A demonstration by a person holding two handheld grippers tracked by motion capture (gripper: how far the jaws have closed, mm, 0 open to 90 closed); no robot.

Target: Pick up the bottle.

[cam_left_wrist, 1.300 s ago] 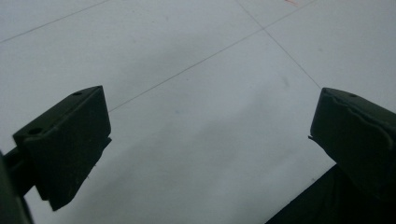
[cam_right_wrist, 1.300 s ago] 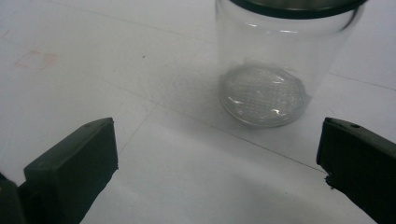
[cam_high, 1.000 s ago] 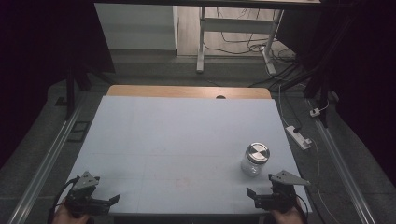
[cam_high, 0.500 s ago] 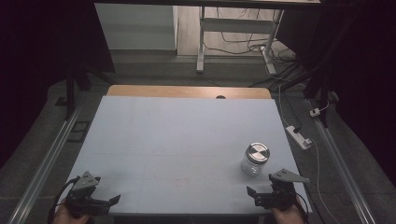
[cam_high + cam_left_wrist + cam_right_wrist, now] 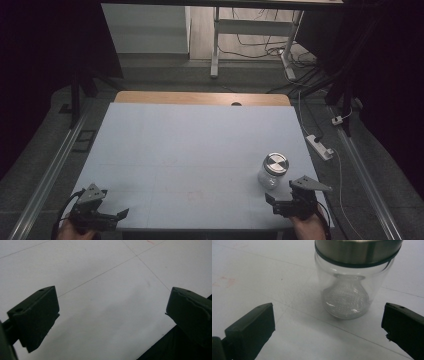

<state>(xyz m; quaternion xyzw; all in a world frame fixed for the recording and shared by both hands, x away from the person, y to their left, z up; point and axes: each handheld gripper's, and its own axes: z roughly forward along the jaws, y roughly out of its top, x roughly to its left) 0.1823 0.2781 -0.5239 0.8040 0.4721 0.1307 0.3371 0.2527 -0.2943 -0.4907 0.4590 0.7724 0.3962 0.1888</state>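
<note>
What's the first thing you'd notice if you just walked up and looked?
A clear glass jar with a shiny metal lid stands alone on the white table, near its front right. The right gripper sits just before it, jaws wide open; the left gripper waits open at the front left.

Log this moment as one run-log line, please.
left gripper: open, near table edge | right gripper: open, facing glass jar | jar: upright, metal lid on, untouched

left claw (image 5: 111,216) slightly lower toward table edge (image 5: 200,231)
</note>
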